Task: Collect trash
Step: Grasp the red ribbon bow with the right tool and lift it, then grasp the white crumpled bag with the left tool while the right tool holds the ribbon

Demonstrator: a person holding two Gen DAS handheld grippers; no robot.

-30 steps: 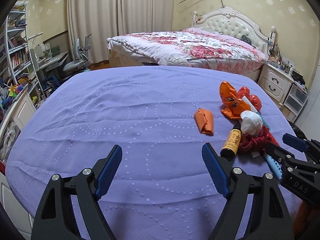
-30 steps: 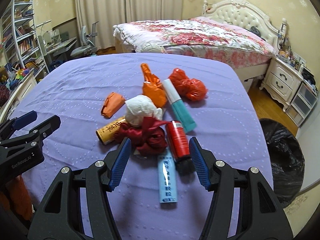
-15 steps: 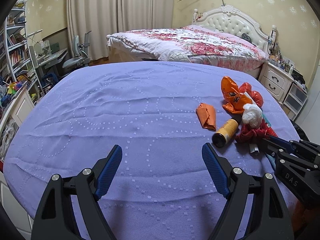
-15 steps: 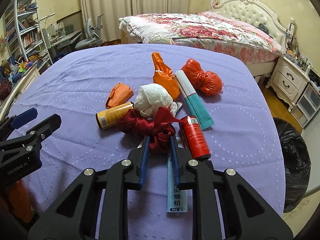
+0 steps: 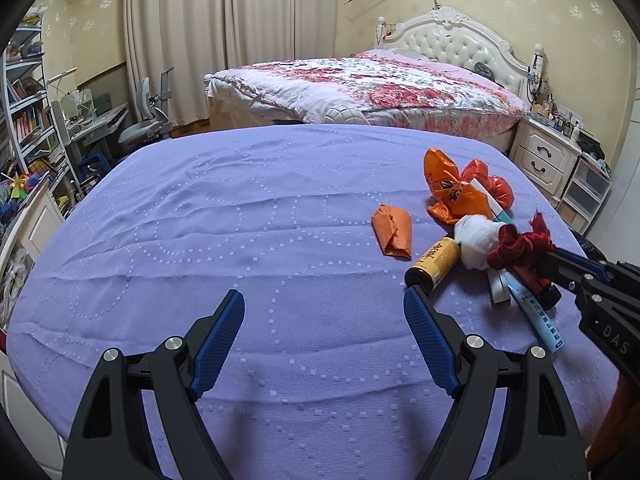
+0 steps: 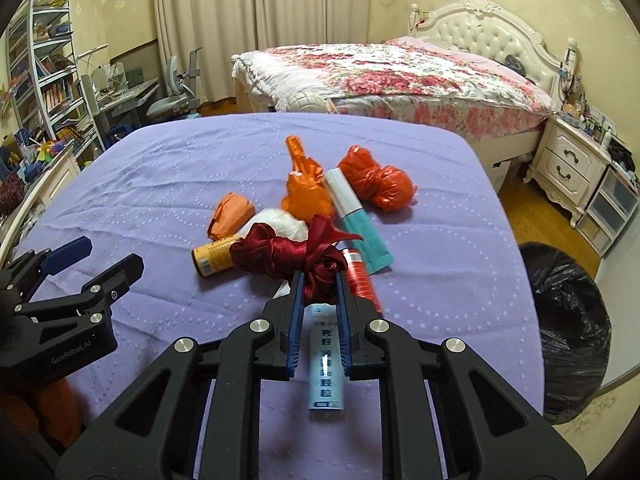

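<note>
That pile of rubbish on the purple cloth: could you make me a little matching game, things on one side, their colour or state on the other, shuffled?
Things:
1. ribbon
2. crumpled tissue
3. left gripper
4. trash bag

States:
A. black, standing on the floor beside the table
B. dark red, pinched by the right gripper
C. open, holding nothing
D. white, lying in the pile

Pairs: 1-B, 2-D, 3-C, 4-A

"GenRobot.AI" on left hand-held gripper [image 6: 106, 258]; "DAS" on right hand-held gripper [image 5: 560, 264].
</note>
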